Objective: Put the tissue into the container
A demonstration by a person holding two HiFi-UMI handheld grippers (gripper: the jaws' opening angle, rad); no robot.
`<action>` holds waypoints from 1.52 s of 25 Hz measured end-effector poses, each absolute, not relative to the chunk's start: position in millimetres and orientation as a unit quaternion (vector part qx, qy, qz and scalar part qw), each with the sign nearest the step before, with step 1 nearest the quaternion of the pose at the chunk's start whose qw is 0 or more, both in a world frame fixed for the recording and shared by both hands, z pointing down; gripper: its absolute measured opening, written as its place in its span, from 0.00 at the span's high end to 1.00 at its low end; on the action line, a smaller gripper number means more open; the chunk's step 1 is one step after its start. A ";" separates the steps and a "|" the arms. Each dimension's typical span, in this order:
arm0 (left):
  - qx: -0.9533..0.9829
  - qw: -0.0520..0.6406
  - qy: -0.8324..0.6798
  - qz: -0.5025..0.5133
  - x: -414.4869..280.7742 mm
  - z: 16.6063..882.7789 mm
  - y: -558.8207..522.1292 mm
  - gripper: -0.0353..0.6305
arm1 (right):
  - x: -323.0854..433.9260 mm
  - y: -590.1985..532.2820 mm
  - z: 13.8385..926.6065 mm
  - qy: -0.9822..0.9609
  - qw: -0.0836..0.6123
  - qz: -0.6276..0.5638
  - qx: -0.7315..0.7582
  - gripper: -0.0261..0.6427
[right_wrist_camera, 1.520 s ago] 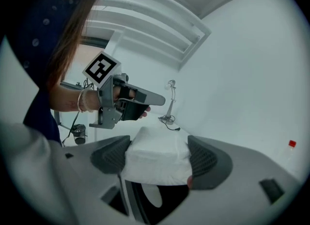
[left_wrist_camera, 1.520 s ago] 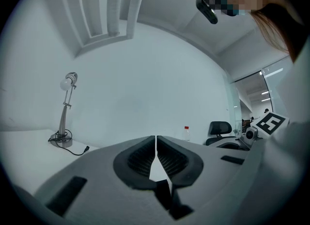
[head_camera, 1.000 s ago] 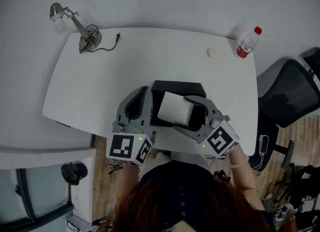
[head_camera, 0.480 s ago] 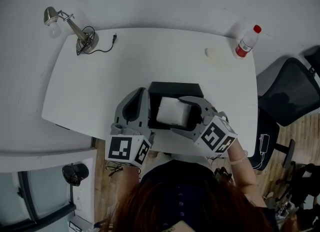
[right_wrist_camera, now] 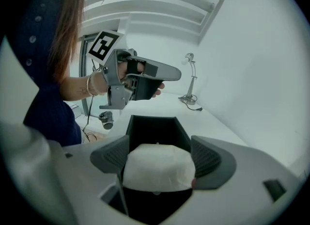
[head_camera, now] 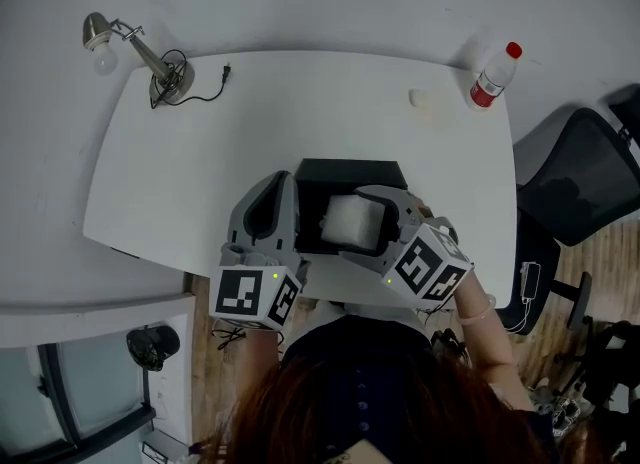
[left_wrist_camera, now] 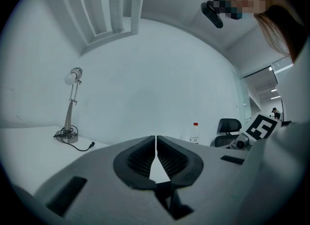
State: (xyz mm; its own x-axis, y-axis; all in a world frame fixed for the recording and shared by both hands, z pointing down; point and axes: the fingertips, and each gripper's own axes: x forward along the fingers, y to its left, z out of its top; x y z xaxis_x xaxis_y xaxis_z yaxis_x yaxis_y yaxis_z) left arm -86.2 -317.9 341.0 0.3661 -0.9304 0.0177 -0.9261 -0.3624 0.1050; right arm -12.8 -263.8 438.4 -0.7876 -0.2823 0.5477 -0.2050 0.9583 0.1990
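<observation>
1 tool (head_camera: 364,223) with tissue (head_camera: 349,217) over container (head_camera: 345,170)

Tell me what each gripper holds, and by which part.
The right gripper holds the tissue by its two opposite sides, over the black container; the left gripper, shut, holds nothing.

tissue (head_camera: 352,218) over container (head_camera: 345,171) | container at table (head_camera: 300,112) front edge | lamp (head_camera: 150,60) back-left | bottle (head_camera: 491,79) back-right

The tissue (right_wrist_camera: 157,168) is a white, folded pad with rounded corners, clamped at two opposite sides between the jaws of the right gripper (head_camera: 355,222). It is positioned level over the open top of the container (head_camera: 345,170). The container is a black, rectangular, upright box.
</observation>
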 end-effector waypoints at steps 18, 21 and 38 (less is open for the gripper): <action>0.844 0.054 -0.533 -0.020 -76.1 341.8 -308.7 0.90 | 8.1 -269.4 425.6 -0.941 0.254 -0.024 0.221 0.38; 0.849 0.058 -0.525 -0.013 -74.1 345.2 -305.6 0.90 | 9.2 -269.2 419.3 -0.942 0.233 -0.010 0.241 0.38; 0.877 0.059 -0.477 -0.014 -76.5 341.1 -266.3 0.90 | 11.3 -247.6 393.1 -0.916 0.171 -0.007 0.364 0.54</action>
State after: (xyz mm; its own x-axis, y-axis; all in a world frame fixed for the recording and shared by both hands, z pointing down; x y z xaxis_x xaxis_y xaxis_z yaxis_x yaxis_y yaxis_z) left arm -76.5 -266.3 341.1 0.5448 -0.8379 0.0324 -0.8347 -0.5382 0.1163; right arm 11.3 -247.6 393.1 -0.6765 -0.6690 0.3080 -0.6643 0.7348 0.1368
